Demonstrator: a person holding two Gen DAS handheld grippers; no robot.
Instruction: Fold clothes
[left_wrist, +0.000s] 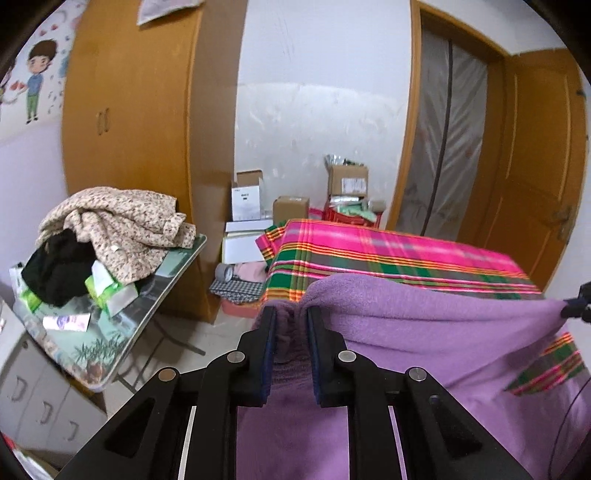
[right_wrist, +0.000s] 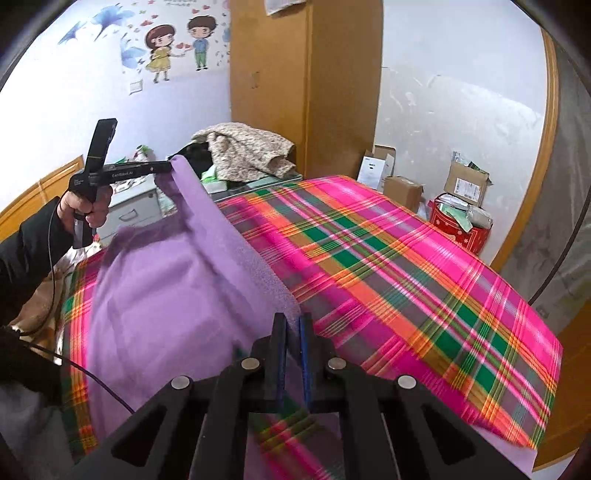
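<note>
A purple fleece garment (left_wrist: 424, 332) hangs stretched above the bed's pink plaid sheet (left_wrist: 388, 254). My left gripper (left_wrist: 291, 314) is shut on a bunched corner of it. At the right edge of the left wrist view, my right gripper (left_wrist: 576, 308) holds the other end. In the right wrist view the garment (right_wrist: 166, 295) runs as a taut lifted edge from my right gripper (right_wrist: 291, 321), shut on the fabric, up to the left gripper (right_wrist: 168, 167), held by a hand (right_wrist: 88, 210). The lower part of the garment drapes onto the plaid sheet (right_wrist: 406, 266).
A folding table (left_wrist: 177, 266) left of the bed carries a heap of clothes (left_wrist: 110, 229) and packets. A wooden wardrobe (left_wrist: 129, 110) stands behind it. Cardboard boxes (left_wrist: 347, 181) and a red bin (right_wrist: 461, 229) sit by the far wall. A wooden door (left_wrist: 535, 147) is at right.
</note>
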